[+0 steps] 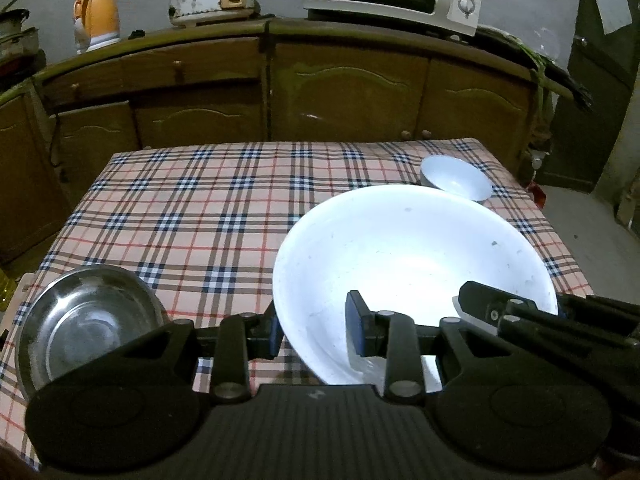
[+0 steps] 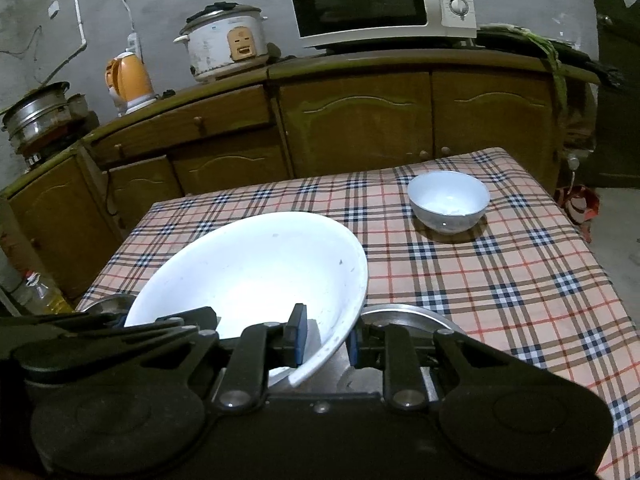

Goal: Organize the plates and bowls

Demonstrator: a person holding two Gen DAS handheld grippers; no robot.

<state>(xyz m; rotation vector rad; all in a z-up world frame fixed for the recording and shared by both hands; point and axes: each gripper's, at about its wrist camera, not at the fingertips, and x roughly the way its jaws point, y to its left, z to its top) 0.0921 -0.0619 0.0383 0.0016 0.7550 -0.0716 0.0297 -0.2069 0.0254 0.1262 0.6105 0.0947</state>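
both clamped on the big white plate (image 1: 412,264), left gripper (image 1: 316,330) and right gripper (image 2: 324,338) pinching opposite rims, lifted over the checked table (image 1: 192,216). nothing stacked: steel bowl (image 1: 86,320), small white bowl (image 2: 448,200) waiting apart.

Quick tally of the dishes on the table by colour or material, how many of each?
White: 2, the large plate gripped at its rim by both grippers, and the small bowl at the far right.
Steel: 2, one dish on each side of the plate, the other.
Total: 4
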